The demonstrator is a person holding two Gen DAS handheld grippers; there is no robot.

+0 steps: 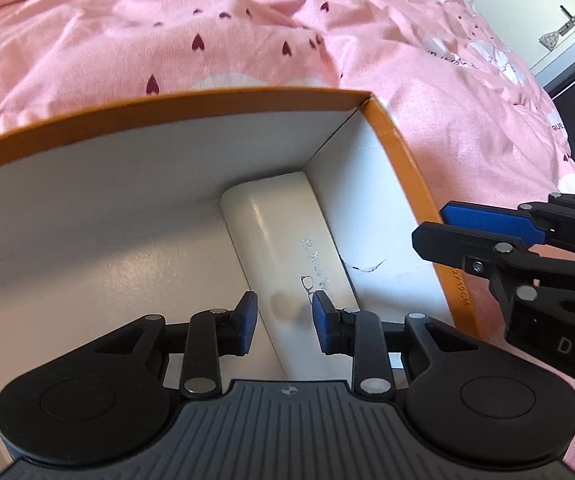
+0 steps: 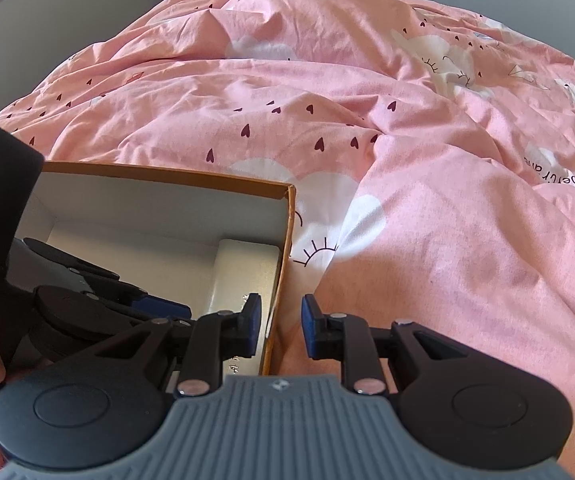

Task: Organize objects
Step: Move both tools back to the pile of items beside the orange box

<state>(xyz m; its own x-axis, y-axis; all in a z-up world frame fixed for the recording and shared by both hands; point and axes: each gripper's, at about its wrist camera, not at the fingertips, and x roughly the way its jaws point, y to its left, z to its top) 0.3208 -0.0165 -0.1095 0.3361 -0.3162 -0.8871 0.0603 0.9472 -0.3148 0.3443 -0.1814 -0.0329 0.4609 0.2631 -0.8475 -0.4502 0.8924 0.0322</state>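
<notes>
Pink heart-print duvet (image 2: 427, 208) under an orange-rimmed cardboard box (image 1: 407, 168), white case (image 1: 283, 240) lying in its far right corner; left gripper (image 1: 284, 322) above the case, jaws parted, gripping nothing; right gripper (image 2: 280, 326) straddles the box's right wall, pads not touching.

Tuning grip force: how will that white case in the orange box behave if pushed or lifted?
The white case looks glossy, so it is probably slippery under the pads. Its rounded edges and long flat shape suggest it slides rather than rolls or tips. Lying along the wall of the orange box, a push would likely wedge it against that wall.
</notes>
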